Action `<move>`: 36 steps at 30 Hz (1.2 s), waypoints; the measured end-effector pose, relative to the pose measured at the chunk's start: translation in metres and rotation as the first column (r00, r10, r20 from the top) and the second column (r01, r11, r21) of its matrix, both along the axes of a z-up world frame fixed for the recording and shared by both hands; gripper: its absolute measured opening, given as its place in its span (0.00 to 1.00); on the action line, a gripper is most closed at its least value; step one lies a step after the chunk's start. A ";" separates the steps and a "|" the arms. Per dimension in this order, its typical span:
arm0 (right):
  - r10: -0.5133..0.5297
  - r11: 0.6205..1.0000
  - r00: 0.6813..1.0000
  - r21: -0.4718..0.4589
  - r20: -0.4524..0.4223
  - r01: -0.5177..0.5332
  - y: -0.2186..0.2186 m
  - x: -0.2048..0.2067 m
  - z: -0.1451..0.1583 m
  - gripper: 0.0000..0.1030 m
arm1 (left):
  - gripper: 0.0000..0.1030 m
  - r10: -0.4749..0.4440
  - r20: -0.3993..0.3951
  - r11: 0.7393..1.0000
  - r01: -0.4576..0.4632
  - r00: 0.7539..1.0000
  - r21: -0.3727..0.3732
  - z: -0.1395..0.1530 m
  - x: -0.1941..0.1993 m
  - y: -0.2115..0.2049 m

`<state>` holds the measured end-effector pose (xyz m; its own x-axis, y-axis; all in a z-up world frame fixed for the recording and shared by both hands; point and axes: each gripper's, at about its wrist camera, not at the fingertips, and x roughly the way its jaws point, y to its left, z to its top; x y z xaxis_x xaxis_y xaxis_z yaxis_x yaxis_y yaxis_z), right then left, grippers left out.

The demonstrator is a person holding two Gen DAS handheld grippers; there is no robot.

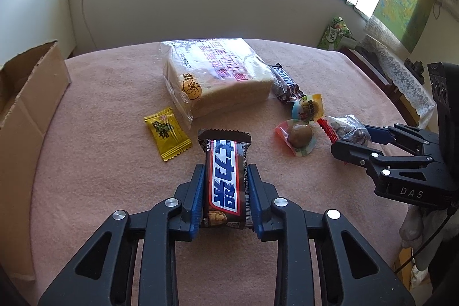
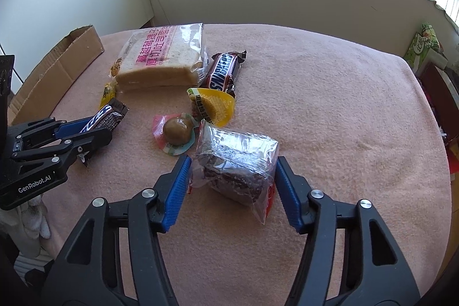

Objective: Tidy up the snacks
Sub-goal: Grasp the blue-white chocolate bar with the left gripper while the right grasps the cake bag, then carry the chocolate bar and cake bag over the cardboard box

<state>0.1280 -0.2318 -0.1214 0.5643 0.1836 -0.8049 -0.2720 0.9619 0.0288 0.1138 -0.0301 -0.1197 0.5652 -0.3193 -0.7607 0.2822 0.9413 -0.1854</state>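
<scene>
My left gripper (image 1: 225,171) is shut on a Snickers bar (image 1: 225,177) with Chinese lettering, just over the pink cloth; it also shows in the right wrist view (image 2: 100,121). My right gripper (image 2: 231,162) is open, its jaws on either side of a clear bag with a dark cake (image 2: 235,162), not clamped. That bag shows in the left wrist view (image 1: 348,129) between the right gripper's fingers (image 1: 351,152). Nearby lie a bread pack (image 1: 218,73), a second Snickers (image 2: 223,70), a yellow candy sachet (image 1: 167,134), a wrapped egg (image 2: 175,134) and a jelly cup (image 2: 212,105).
An open cardboard box (image 1: 25,105) stands at the table's left edge. The pink cloth (image 2: 330,119) covers the table. A wall and window sill with cables run behind. A green tissue pack (image 1: 337,32) sits on furniture at the right.
</scene>
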 end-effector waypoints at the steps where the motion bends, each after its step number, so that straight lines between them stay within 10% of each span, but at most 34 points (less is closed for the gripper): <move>1: -0.003 1.000 1.000 0.000 0.002 0.003 0.000 -0.001 0.001 0.58 | 0.26 0.002 0.002 1.000 -0.002 1.000 -0.004 0.001 -0.001 0.001; 36: 0.193 0.978 0.962 0.044 0.191 -0.205 0.124 -0.038 0.096 0.58 | 0.26 0.201 0.184 0.978 -0.186 0.962 -0.097 0.064 -0.061 0.122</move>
